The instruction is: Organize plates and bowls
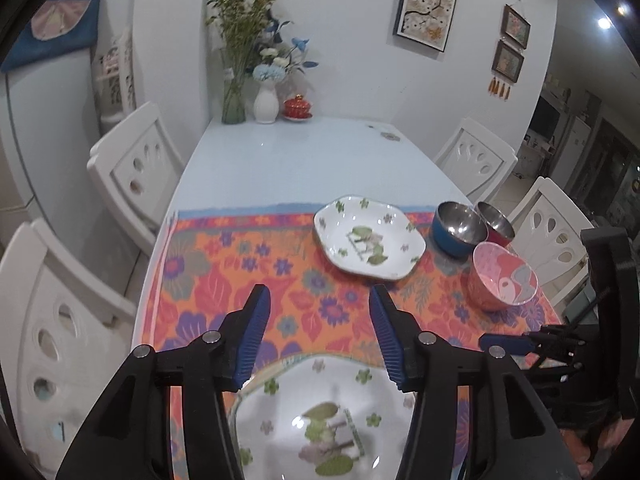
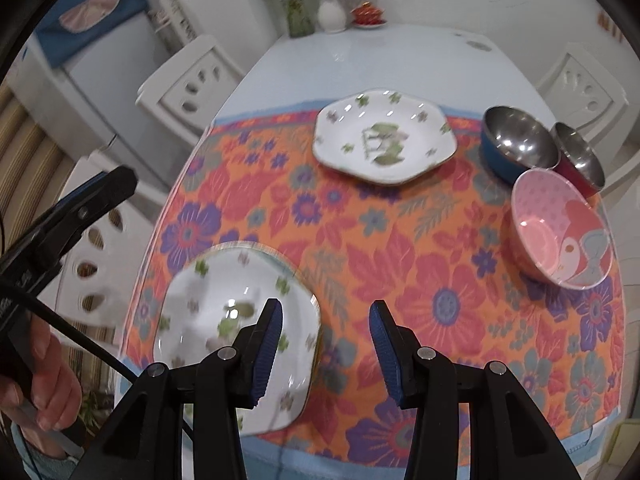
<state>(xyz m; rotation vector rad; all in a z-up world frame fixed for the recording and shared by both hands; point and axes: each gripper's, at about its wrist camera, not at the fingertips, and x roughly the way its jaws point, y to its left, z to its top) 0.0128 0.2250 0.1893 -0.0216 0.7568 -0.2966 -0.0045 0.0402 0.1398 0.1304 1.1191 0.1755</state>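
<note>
Nearest, at the bottom of the left wrist view, left gripper with jaws parted, nothing between the blue pads, hanging above a white floral plate at the bottom centre. In the right wrist view, right gripper likewise parted and empty, over the orange floral cloth, just right of that same plate at lower left. Left hand at the far left edge, gripping the other tool's handle. Farther up, pink patterned bowl at the right. Beyond it, blue steel bowl and red steel bowl side by side, touching. Upper centre, second floral plate. Farthest, white vase and flowers at the table's far end.
</note>
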